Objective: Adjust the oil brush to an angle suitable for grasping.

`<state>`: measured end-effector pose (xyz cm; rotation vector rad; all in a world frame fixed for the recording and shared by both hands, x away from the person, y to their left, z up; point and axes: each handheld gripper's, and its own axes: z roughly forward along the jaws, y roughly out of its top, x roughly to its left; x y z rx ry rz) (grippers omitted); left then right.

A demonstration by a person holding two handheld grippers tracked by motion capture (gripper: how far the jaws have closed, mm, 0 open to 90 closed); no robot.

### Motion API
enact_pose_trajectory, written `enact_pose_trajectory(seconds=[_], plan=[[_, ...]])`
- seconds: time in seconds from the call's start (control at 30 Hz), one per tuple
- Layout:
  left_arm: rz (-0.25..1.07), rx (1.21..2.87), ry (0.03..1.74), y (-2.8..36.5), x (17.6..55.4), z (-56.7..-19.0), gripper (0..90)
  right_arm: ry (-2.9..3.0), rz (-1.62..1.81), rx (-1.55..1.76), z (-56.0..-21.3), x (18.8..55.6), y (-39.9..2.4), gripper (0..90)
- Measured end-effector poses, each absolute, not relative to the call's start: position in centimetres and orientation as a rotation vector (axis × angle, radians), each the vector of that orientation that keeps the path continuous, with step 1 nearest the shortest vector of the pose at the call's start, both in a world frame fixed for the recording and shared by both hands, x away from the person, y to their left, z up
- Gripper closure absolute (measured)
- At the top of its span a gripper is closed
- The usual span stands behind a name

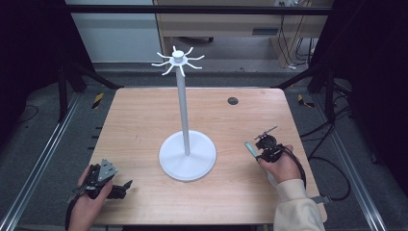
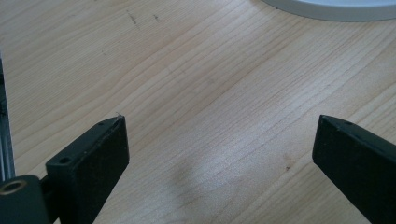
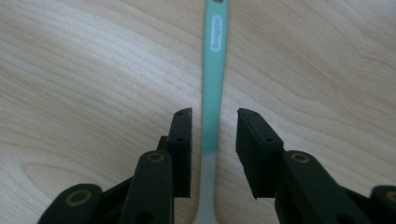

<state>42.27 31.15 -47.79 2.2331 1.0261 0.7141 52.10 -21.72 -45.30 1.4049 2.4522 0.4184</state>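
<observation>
High view: wooden table (image 1: 144,125); white hook stand (image 1: 186,153) at centre; right gripper (image 1: 262,147) at right, nearer the teal-handled utensil (image 1: 250,148); left gripper (image 1: 126,185) lower left.

Left gripper view: jaws spread, nothing between.

Right gripper view: jaws parted either side of the utensil (not pressing), its long axis running up-frame between them.

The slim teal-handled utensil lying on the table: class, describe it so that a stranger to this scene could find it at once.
Start at the white stand with a round base in the middle of the light wooden table. Look towards the right gripper; between its open jaws lies the slim teal-handled utensil, flat on the wood. It alone is teal, its handle fading to pale grey.
</observation>
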Motion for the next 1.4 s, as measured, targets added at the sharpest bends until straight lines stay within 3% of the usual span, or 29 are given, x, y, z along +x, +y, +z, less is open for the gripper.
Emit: enact_pose_trajectory(seconds=[1.4], plan=[[0.712,2.241,1.023,31.1,42.3,-47.8,3.3,2.556,0.326,1.469,-46.8,52.3,-22.1,75.9]])
